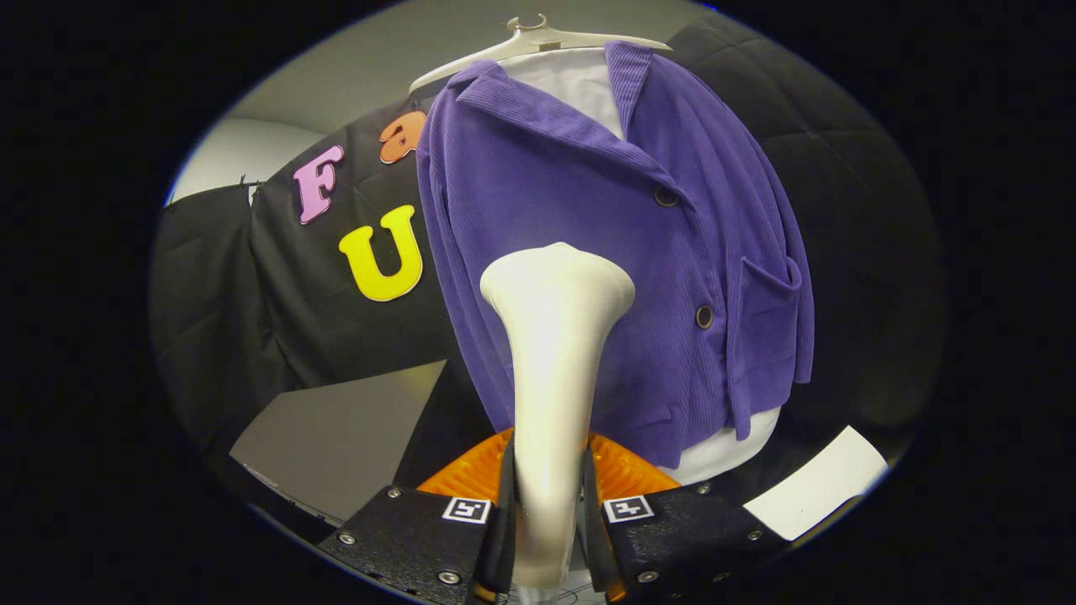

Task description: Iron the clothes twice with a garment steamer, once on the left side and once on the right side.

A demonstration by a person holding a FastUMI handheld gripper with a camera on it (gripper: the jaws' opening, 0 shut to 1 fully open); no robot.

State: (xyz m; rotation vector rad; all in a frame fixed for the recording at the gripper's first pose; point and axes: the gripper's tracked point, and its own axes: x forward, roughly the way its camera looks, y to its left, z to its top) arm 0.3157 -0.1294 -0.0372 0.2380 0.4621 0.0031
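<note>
A purple corduroy jacket (pixel 588 210) hangs on a pale hanger (pixel 538 38) over a white shirt (pixel 572 84), buttoned, with a chest pocket on one side. My gripper (pixel 548 479) is shut on the cream garment steamer (pixel 555 353), both fingers pressing its handle. The steamer's flared head points up at the jacket's lower front, beside the lower button (pixel 704 317). Whether the head touches the cloth I cannot tell.
A grey panel (pixel 345 433) lies low beside the jacket, against the black booth cloth. A white sheet (pixel 820 483) sits on the other side, below the jacket's pocket. The white shirt's hem (pixel 731 449) shows beneath the jacket.
</note>
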